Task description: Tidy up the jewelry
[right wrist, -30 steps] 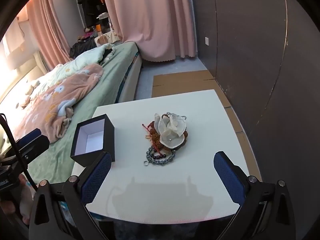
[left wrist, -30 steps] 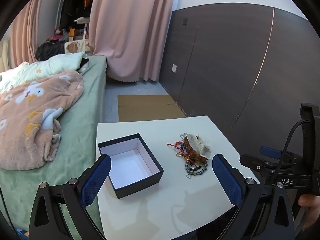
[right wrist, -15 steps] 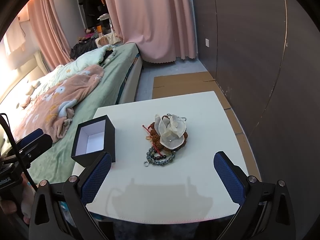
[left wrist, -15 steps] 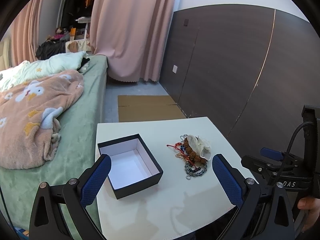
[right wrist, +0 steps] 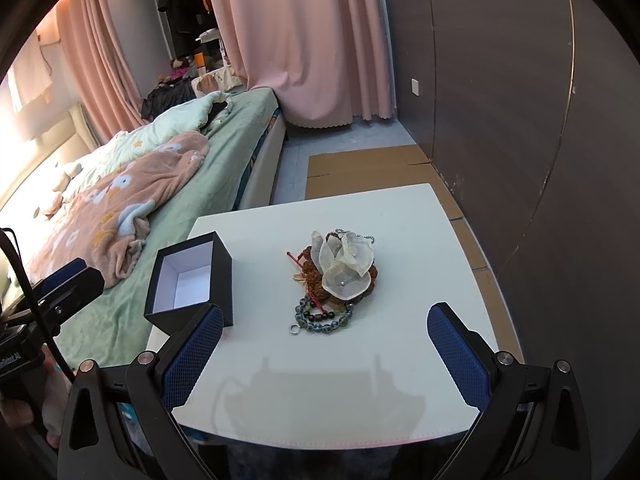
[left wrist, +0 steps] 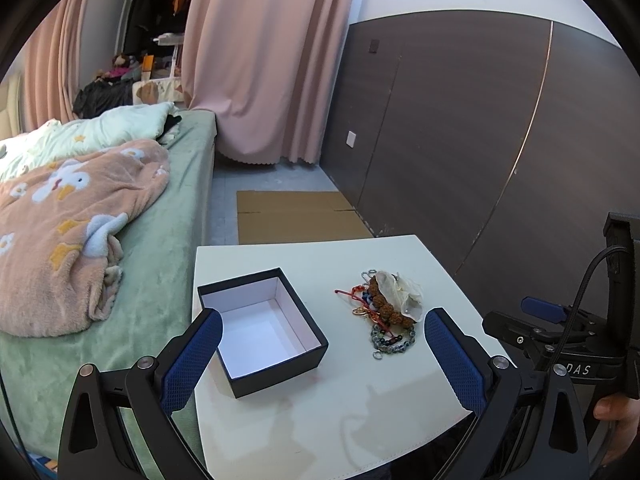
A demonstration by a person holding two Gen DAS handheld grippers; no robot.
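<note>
On a small white table [left wrist: 320, 420] [right wrist: 400, 220] stands an open black box [left wrist: 262, 326] [right wrist: 190, 278] with a white, empty inside. To its right lies a heap of jewelry [left wrist: 386, 308] [right wrist: 338, 276]: a sheer cream flower piece on top, brown bead strands, a red cord and a grey bead bracelet at the near side. My left gripper [left wrist: 322, 354] hangs open above the near table edge, between box and heap. My right gripper [right wrist: 326, 352] is open too, nearer than the heap, nothing between its fingers.
A bed [left wrist: 120, 280] [right wrist: 180, 184] with a pink fleece blanket runs along the table's left side. Flat cardboard [left wrist: 296, 216] lies on the floor beyond. A dark panelled wall [left wrist: 480, 140] stands on the right, pink curtains [right wrist: 312, 40] behind.
Both grippers have drifted slightly; the views have barely shifted. Box and jewelry lie where they were, and both grippers stay open.
</note>
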